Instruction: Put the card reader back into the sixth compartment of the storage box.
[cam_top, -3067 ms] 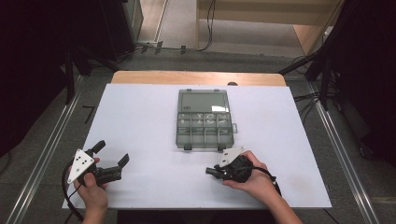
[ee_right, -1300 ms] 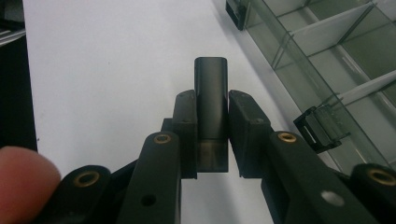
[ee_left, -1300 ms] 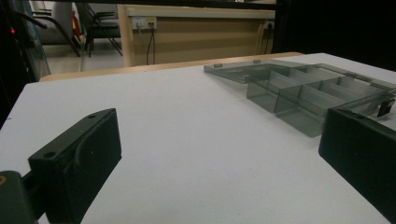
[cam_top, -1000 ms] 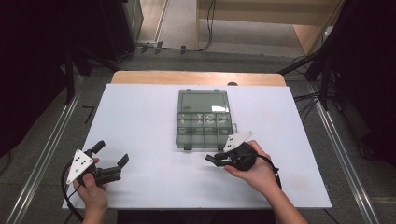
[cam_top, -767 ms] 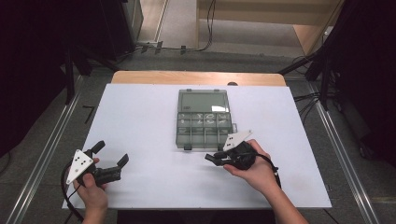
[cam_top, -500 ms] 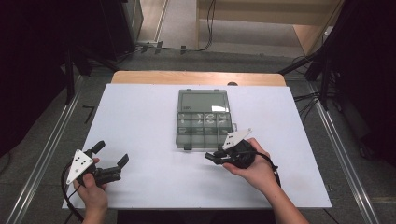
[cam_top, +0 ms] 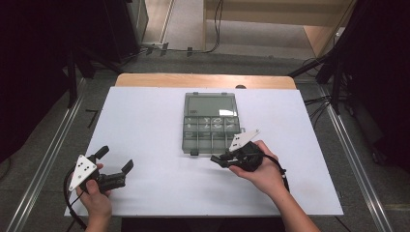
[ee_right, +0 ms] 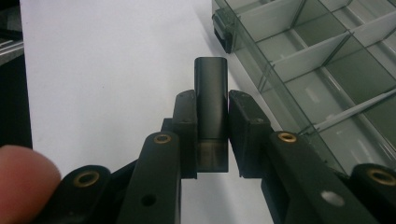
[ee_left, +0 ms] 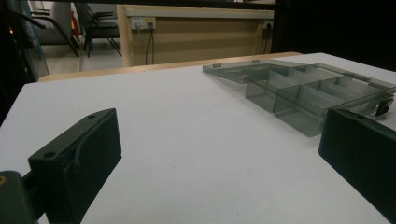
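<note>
Right gripper (cam_top: pixel 218 159) has neared the organizer box (cam_top: pixel 211 123), seemingly empty.

organizer box (cam_top: pixel 211 124): smoky translucent glossy plastic | table (cam_top: pixel 145 121): matt white | tongs (ee_right: pixel 211 135): matt black plastic, brass rivets

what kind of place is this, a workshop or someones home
Probably a lab or recording room, not a home: a white table framed by dark equipment racks, cables on the floor, wall sockets.
</note>
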The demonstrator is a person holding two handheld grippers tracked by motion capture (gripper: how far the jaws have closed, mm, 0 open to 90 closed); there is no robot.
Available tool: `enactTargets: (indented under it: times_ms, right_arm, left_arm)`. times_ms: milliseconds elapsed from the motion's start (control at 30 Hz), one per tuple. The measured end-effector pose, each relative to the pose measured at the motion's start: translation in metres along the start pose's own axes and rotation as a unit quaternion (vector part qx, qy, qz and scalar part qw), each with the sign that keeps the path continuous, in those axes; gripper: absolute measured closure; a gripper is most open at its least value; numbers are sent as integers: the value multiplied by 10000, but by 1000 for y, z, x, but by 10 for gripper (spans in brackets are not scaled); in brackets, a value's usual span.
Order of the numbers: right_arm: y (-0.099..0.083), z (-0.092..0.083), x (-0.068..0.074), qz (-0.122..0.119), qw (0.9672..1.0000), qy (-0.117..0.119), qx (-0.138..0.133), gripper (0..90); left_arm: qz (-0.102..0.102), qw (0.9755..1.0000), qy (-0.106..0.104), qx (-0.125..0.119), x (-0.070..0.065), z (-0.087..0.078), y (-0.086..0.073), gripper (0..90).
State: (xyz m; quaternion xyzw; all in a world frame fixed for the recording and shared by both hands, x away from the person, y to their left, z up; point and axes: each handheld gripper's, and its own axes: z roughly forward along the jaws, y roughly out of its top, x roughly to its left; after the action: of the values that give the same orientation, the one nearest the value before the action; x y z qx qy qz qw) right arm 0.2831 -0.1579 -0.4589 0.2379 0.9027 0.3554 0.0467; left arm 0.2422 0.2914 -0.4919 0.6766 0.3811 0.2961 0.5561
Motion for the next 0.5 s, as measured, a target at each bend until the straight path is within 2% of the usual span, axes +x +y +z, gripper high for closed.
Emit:
enactTargets:
  times_ms: [500]
  right_arm:
    - [8, 0, -4, 46, 10000, -66, -1, 715]
  left_arm:
    - [2, 10000, -14, 0, 0, 0, 0, 0]
